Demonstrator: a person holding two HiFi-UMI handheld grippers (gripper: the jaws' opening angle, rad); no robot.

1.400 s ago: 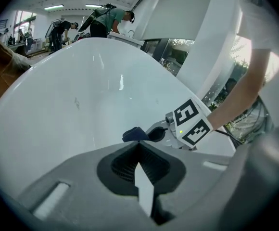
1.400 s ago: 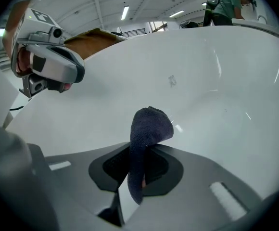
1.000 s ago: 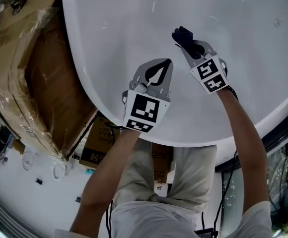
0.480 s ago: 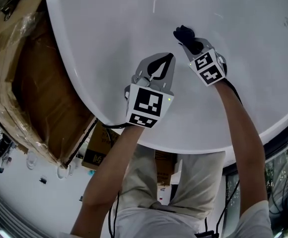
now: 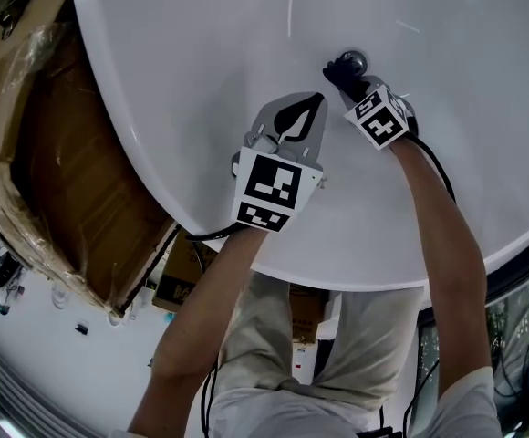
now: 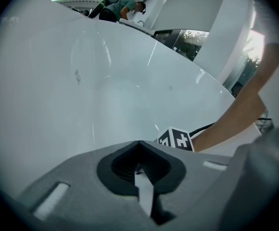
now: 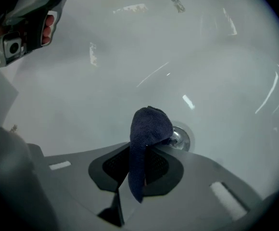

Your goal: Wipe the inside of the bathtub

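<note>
Right gripper (image 5: 345, 73): clamped on my dark blue terry cloth (image 7: 149, 125), whose wad sits at the round chrome drain (image 7: 182, 138) on the floor of the glossy white bathtub (image 5: 201, 53). Left gripper (image 5: 303, 121): closed, empty, just left. Step, I judge: wiping around the drain. Next: sweep far and right under firm pressure.

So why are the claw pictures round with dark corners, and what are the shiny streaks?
Left and right gripper views: a wide-angle lens curves the scene into a circle, leaving dark corners. Head view and right gripper view: the streaks are light glinting off the glossy bathtub.
</note>
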